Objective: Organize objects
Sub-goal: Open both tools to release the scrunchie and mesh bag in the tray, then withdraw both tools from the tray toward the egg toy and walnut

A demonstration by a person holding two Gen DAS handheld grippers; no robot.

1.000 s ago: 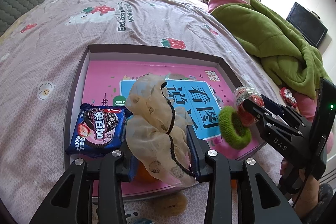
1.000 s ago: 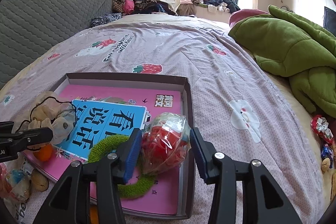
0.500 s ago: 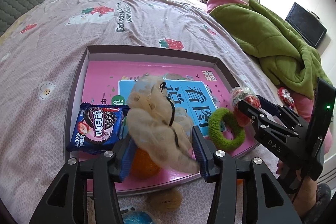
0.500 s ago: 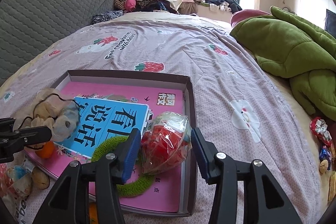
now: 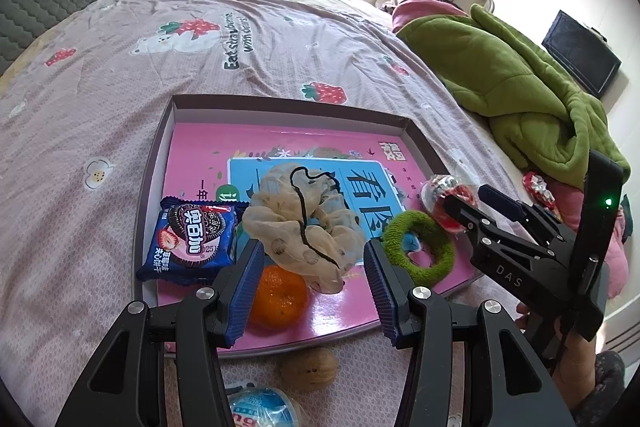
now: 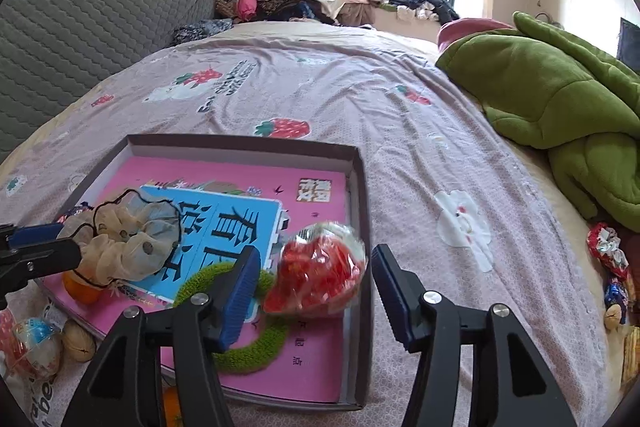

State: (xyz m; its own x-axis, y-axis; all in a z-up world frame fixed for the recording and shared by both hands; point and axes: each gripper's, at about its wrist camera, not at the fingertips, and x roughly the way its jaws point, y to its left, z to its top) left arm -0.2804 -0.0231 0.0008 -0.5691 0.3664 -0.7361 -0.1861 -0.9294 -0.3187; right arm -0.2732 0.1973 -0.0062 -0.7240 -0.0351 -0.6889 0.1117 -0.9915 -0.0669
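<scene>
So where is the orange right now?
In the left wrist view the orange sits in the tray near its front edge, tucked under the beige scrunchie, right of the Oreo pack.

Both claws wider since earlier, scrunchie (image 5: 306, 223) and candy bag (image 6: 320, 269) apparently released.

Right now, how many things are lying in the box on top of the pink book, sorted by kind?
Hair scrunchies: 2 (beige scrunchie, green scrunchie)
Snack packs: 2 (Oreo pack, red packet between the opening jaws of the right gripper)
Fruit: 1 (orange)
Total: 5
</scene>
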